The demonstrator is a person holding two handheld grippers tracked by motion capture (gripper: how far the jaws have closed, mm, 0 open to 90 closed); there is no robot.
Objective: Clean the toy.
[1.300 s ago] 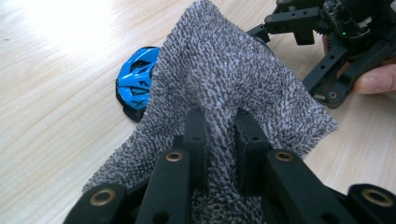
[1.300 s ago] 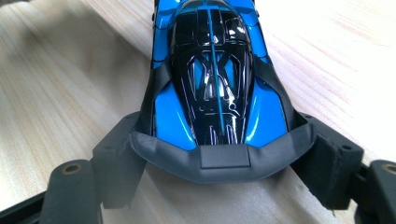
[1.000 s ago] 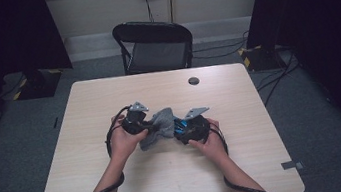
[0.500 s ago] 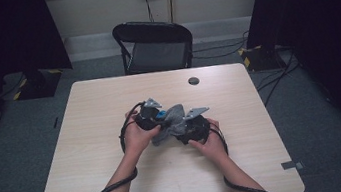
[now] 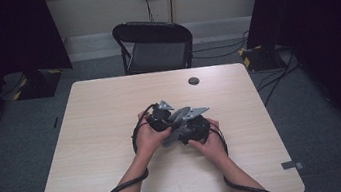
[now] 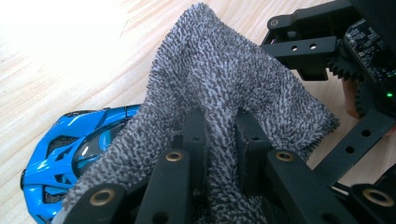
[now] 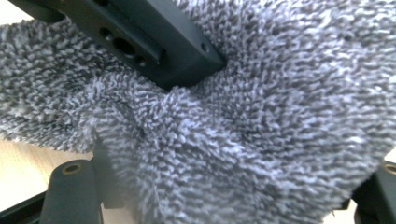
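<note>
At the middle of the pale wooden worktop (image 5: 113,134), the left gripper (image 6: 217,140) has its fingers clamped on a fold of the grey looped-pile cloth (image 6: 224,79). The right gripper (image 5: 194,125), just beside at three o'clock, is buried in the same cloth; whether its fingers grip cannot be told. Under the cloth's seven o'clock edge lies a glossy blue toy car (image 6: 70,154), its long axis running from seven to one o'clock.

Pale wooden table (image 5: 98,136) with blue toy car (image 6: 70,149), possibly cloth-draped (image 6: 224,79).
</note>
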